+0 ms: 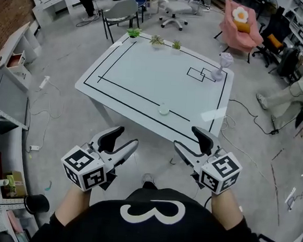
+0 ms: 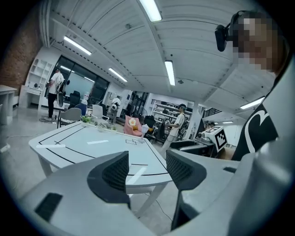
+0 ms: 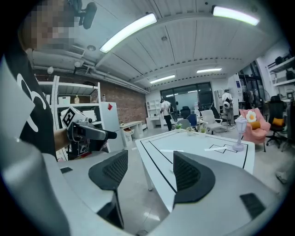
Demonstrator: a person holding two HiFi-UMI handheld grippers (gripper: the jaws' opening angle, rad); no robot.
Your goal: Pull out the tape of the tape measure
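A small round white tape measure (image 1: pixel 164 109) lies near the front edge of the white table (image 1: pixel 145 70), which is marked with black lines. Both grippers hang over the floor, short of the table and close to my body. My left gripper (image 1: pixel 125 140) is open with nothing between its jaws; in the left gripper view (image 2: pixel 147 168) the table lies ahead past the gap. My right gripper (image 1: pixel 189 139) is also open and empty, and the right gripper view (image 3: pixel 150 173) looks along the table's corner. I cannot make out the tape measure in either gripper view.
A small lamp-shaped figure (image 1: pixel 222 66) stands at the table's far right, and three little plants (image 1: pixel 157 40) line the far edge. Chairs and a pink armchair (image 1: pixel 241 26) stand beyond. Shelves (image 1: pixel 4 132) are at left, cables (image 1: pixel 255 123) on the floor at right.
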